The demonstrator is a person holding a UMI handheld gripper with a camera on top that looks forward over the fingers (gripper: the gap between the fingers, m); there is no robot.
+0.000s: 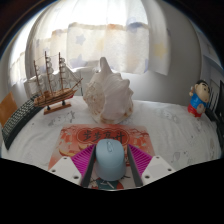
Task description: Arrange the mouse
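A light blue computer mouse (pixel 110 158) sits between my gripper's (pixel 110 168) two fingers, and both fingers press against its sides. The pink pads (pixel 76 160) flare out on either side of it. Just under and ahead of the mouse lies a red patterned mouse mat (pixel 92 134) on the white marbled table (pixel 165 125). I cannot tell whether the mouse rests on the mat or is held just above it.
A large white conch shell (pixel 108 93) stands just beyond the mat. A wooden model sailing ship (pixel 54 84) is at the back left, with a dark keyboard-like object (pixel 20 124) in front of it. A small toy figure (pixel 200 99) stands at the far right. Curtains hang behind.
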